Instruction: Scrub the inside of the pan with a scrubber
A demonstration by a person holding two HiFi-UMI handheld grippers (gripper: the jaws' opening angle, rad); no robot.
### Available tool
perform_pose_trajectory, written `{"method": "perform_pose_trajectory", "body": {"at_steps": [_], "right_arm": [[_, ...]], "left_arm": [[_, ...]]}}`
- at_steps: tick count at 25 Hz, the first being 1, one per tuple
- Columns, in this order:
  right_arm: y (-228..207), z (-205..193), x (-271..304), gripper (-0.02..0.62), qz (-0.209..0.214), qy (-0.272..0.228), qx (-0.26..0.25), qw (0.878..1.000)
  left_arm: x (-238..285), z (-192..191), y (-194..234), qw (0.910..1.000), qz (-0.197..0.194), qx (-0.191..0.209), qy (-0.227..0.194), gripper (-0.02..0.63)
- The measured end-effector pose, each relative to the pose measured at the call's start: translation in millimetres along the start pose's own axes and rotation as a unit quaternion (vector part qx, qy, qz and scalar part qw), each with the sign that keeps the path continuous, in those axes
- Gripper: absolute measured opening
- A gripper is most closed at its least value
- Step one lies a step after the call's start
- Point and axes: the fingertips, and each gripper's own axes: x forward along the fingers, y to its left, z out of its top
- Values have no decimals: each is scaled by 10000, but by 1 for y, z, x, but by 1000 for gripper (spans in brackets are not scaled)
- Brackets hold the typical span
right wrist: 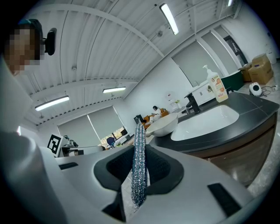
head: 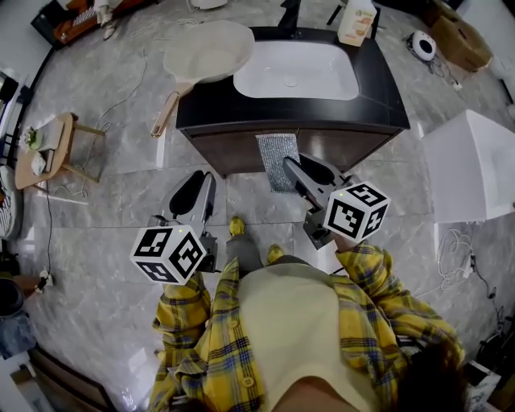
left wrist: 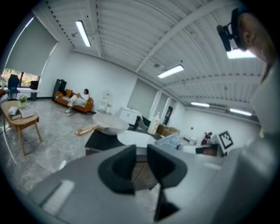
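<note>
A pale pan point(head: 208, 50) with a wooden handle point(head: 165, 113) rests on the left end of the dark counter point(head: 378, 92), beside the white sink point(head: 322, 76). It also shows far off in the left gripper view as the pan point(left wrist: 107, 124) and in the right gripper view as the pan point(right wrist: 162, 124). My right gripper point(head: 291, 165) is shut on a flat silver scrubber point(head: 276, 157), held upright between the pads, scrubber point(right wrist: 138, 166). My left gripper point(head: 195, 187) hangs low in front of the cabinet, well short of the pan. Its jaws point(left wrist: 141, 153) stand a narrow gap apart with nothing between them.
A soap bottle point(head: 356, 22) stands behind the sink by the tap. A white box point(head: 475, 165) sits on the floor at right, a small wooden side table point(head: 48, 149) at left. Cables trail over the marble floor. The person's feet are right before the cabinet front.
</note>
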Motion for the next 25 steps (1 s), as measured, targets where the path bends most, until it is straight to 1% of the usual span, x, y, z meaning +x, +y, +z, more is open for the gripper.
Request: {"method": "perform_pose_trajectory", "body": {"at_steps": [6, 11, 14, 21, 25], "right_arm": [[-2, 10, 37, 80, -18, 46, -109, 9999], [-6, 29, 80, 80, -92, 33, -160, 9998], [-8, 39, 105, 80, -142, 7, -176, 9997], [-11, 58, 152, 80, -274, -55, -248, 9993], [-13, 67, 173, 80, -368, -66, -296, 9989]], "left_arm": [[22, 18, 30, 9995, -12, 320, -38, 81], [43, 38, 63, 9995, -125, 302, -38, 80], [56, 52, 83, 9993, -174, 335, -37, 60], [83, 78, 119, 9978, -334, 574, 30, 57], [94, 89, 141, 9961, -282, 821, 141, 58]]}}
